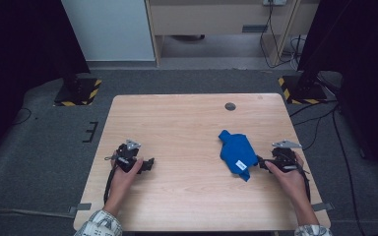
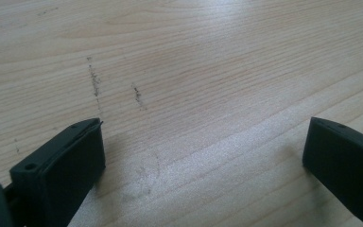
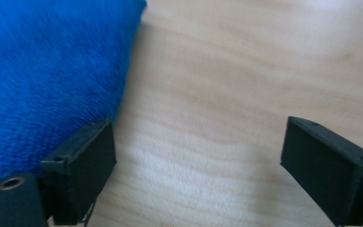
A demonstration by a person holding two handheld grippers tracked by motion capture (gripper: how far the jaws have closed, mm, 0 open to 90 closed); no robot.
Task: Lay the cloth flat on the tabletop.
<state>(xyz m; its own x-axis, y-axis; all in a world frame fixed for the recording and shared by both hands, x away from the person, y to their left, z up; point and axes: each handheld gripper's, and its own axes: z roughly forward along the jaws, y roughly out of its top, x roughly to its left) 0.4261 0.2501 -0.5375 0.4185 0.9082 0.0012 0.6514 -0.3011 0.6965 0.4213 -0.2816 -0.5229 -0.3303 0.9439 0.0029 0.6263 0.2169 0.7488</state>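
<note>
On the tabletop [image 1: 187, 123], a crumpled blue cloth [image 1: 236, 152] lies right of centre, with a small white tag near its lower edge too small to read. The right hand-held gripper [image 1: 262, 162] sits just beside it, jaws spread with bare wood between them; the cloth's edge runs behind 1 jaw, contact unclear. The left hand-held gripper [image 1: 150, 163] rests well apart, released.
</note>
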